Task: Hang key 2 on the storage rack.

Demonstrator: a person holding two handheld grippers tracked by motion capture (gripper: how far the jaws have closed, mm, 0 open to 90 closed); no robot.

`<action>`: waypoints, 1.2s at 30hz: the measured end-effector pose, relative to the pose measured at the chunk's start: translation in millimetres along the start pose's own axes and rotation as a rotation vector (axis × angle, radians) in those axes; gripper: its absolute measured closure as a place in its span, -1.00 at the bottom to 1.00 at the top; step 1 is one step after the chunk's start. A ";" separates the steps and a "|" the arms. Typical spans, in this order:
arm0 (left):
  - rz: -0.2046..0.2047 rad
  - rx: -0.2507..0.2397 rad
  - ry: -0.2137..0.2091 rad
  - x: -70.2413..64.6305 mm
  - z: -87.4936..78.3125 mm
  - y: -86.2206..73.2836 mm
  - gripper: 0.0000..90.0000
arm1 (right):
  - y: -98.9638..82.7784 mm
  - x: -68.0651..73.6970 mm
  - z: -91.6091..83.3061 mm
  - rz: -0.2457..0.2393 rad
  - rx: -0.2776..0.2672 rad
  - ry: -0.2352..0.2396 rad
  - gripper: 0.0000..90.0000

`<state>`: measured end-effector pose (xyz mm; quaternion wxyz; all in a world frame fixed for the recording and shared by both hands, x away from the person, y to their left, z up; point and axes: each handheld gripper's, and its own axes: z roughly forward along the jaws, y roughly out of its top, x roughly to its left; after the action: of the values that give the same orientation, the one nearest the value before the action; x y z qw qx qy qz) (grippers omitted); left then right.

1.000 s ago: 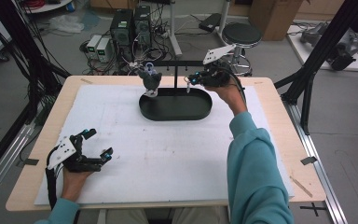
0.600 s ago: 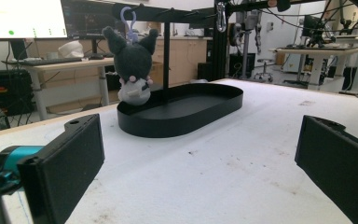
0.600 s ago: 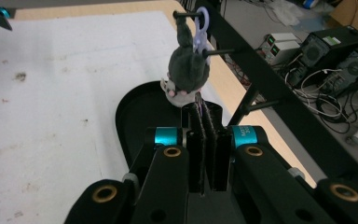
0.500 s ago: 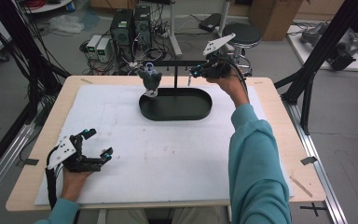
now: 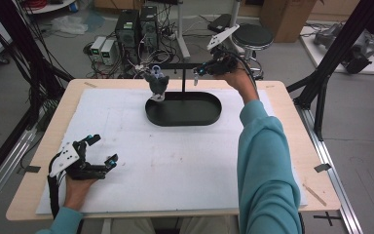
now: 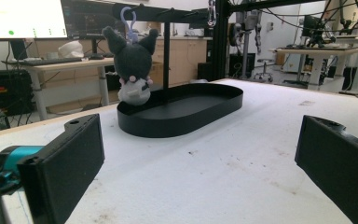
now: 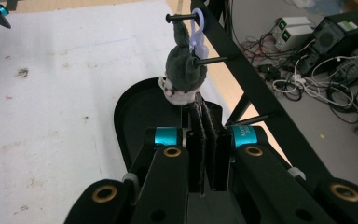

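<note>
A black oval tray [image 5: 209, 117] [image 6: 191, 121] [image 7: 126, 112] carries a post with a crossbar [image 5: 175, 65] [image 7: 242, 60]. A dark grey plush toy [image 5: 157, 83] [image 6: 133, 65] [image 7: 182, 70] hangs from a peg by a lilac clip [image 7: 196, 32]. At the bar's right end my right gripper [image 5: 198, 70] [image 7: 200, 107] is held up with its jaws pressed together. A small silvery clasp [image 5: 195, 78] [image 6: 211, 11] dangles from its tip. My left gripper [image 5: 102, 148] [image 6: 200, 163] rests open on the white mat near the front left, nothing between its jaws.
A white mat [image 5: 175, 165] covers the wooden table [image 5: 292, 146]. Black frame posts [image 5: 331, 63] stand at both sides. Computers and cables [image 5: 136, 29] and a stool [image 5: 253, 36] lie beyond the far edge.
My right gripper has risen and shifted slightly right and away, from over the tray's right end up to bar height, the clasp hanging with it. The left gripper has stayed put.
</note>
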<state>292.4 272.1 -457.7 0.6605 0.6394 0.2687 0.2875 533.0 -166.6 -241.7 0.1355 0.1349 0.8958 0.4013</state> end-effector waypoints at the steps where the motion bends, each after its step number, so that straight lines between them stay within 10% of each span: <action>1: -0.003 0.000 -0.001 -0.2 0.1 -0.1 -0.96 | 0.2 -0.6 0.9 0.001 0.009 0.000 0.97; 36: 0.002 0.003 -0.001 -0.2 -0.1 -0.1 -0.96 | -9.8 -16.5 24.9 0.042 0.067 -0.030 0.97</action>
<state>292.2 272.0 -457.7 0.6593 0.6409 0.2682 0.2874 555.8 -161.7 -262.9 0.1360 0.1643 0.9035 0.3719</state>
